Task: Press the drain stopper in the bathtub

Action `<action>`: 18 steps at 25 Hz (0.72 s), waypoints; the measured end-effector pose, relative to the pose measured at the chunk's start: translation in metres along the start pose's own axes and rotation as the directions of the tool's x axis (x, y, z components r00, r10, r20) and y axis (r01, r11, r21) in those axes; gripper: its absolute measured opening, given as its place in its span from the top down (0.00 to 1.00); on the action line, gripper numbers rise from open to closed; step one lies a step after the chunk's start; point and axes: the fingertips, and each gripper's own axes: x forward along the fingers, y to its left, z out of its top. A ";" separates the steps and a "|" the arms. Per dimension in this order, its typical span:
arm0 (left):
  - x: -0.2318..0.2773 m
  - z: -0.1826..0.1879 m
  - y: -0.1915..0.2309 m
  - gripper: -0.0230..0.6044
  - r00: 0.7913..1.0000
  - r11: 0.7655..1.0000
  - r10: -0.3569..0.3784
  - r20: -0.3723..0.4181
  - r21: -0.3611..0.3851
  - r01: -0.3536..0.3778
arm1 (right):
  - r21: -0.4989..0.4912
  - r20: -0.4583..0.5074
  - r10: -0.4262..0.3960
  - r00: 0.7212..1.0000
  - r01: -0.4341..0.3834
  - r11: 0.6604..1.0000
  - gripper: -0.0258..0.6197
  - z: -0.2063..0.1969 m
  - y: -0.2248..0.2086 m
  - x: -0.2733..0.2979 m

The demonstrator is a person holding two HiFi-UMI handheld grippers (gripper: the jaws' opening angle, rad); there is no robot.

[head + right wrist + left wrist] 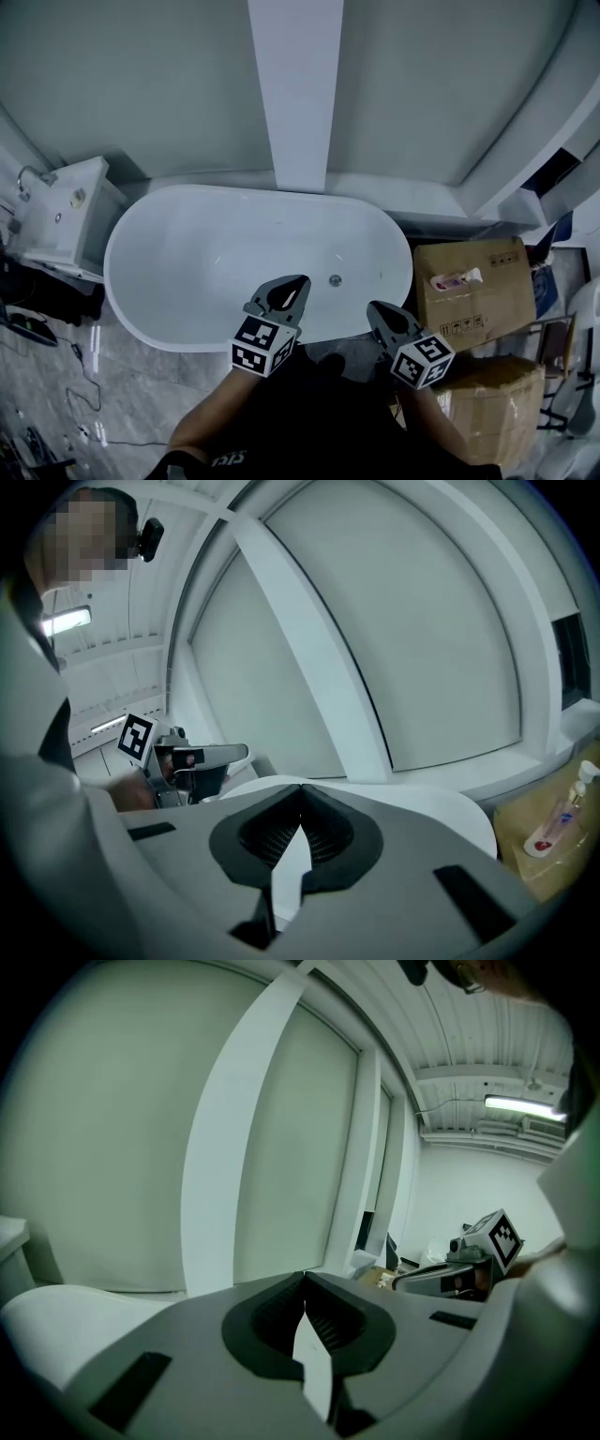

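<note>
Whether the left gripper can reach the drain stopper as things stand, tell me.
Probably yes. The left gripper hangs over the near rim of the bathtub, jaws shut, and nothing lies in the basin between it and the drain stopper.

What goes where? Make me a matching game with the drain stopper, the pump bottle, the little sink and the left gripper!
1 drain stopper
2 pump bottle
3 little sink
4 left gripper

A on the cardboard box
B beside the left end of the bathtub
C in the bathtub floor
D shut and empty

Pairs: 1-C, 2-A, 3-B, 4-D
</note>
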 end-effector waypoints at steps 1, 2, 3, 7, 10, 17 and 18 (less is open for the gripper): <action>0.001 -0.002 0.009 0.94 1.000 1.000 0.007 -0.002 -0.013 -0.007 | -0.009 -0.012 0.011 1.000 -0.011 1.000 0.94 0.001 0.002 0.011; 0.002 -0.002 0.017 0.94 1.000 1.000 0.010 -0.003 -0.022 -0.010 | -0.018 -0.020 0.023 1.000 -0.024 1.000 0.94 0.003 0.005 0.022; 0.004 -0.003 0.025 0.94 1.000 1.000 0.009 -0.002 -0.026 -0.009 | -0.026 -0.024 0.036 0.999 -0.037 0.999 0.94 0.004 0.008 0.033; 0.019 -0.009 0.051 0.94 1.000 0.999 -0.003 -0.014 -0.033 0.002 | -0.027 -0.040 0.059 0.997 -0.060 0.998 0.94 0.008 0.018 0.069; 0.025 -0.010 0.063 0.94 1.000 0.999 -0.014 -0.018 -0.030 0.014 | -0.011 -0.069 0.061 0.996 -0.062 0.998 0.94 0.000 0.018 0.085; 0.031 -0.029 0.090 0.94 0.998 0.996 0.017 -0.064 -0.087 -0.023 | 0.002 -0.118 0.039 0.992 -0.039 0.999 0.94 -0.004 -0.002 0.102; 0.035 -0.030 0.093 0.94 0.997 0.995 0.026 -0.067 -0.094 -0.032 | 0.002 -0.120 0.040 0.992 -0.040 0.999 0.94 -0.002 -0.007 0.104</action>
